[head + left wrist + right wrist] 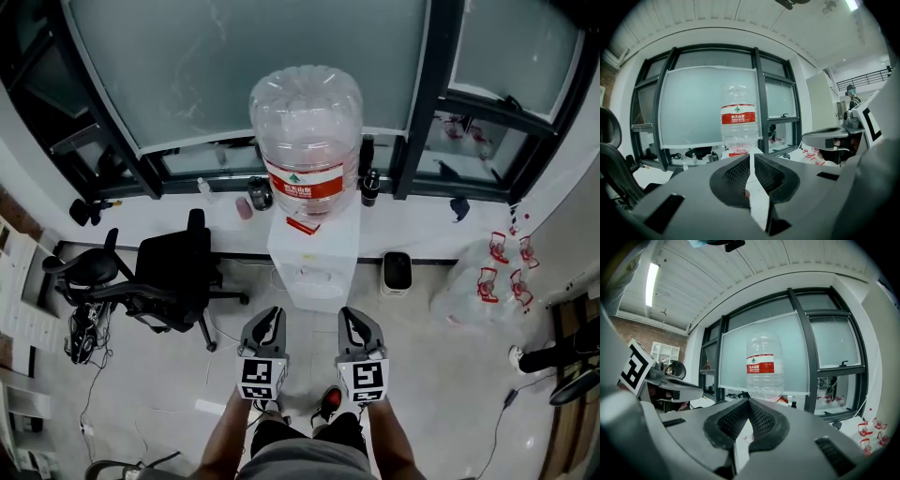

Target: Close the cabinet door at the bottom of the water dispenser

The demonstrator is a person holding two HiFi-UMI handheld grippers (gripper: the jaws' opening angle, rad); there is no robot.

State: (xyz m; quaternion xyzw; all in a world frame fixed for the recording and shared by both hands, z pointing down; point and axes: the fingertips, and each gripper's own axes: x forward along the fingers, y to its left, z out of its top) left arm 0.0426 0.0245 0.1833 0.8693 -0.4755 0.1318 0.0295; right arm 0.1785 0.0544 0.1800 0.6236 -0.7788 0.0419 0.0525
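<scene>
The white water dispenser (314, 262) stands against the window sill with a big clear bottle (306, 141) with a red label on top. From above I see only its top and upper front panel; the bottom cabinet door is hidden. My left gripper (267, 328) and right gripper (356, 330) hover side by side just in front of the dispenser, apart from it, both shut with nothing between the jaws. In the left gripper view the bottle (738, 119) rises straight beyond the left gripper (752, 161). The right gripper view shows the bottle (764, 366) above the right gripper (749, 404).
A black office chair (173, 277) stands left of the dispenser, with cables (84, 333) on the floor beyond it. A small white bin (397, 272) and clear bags with red print (487, 277) sit to the right. Small bottles line the sill (225, 211). My feet (328, 403) are below the grippers.
</scene>
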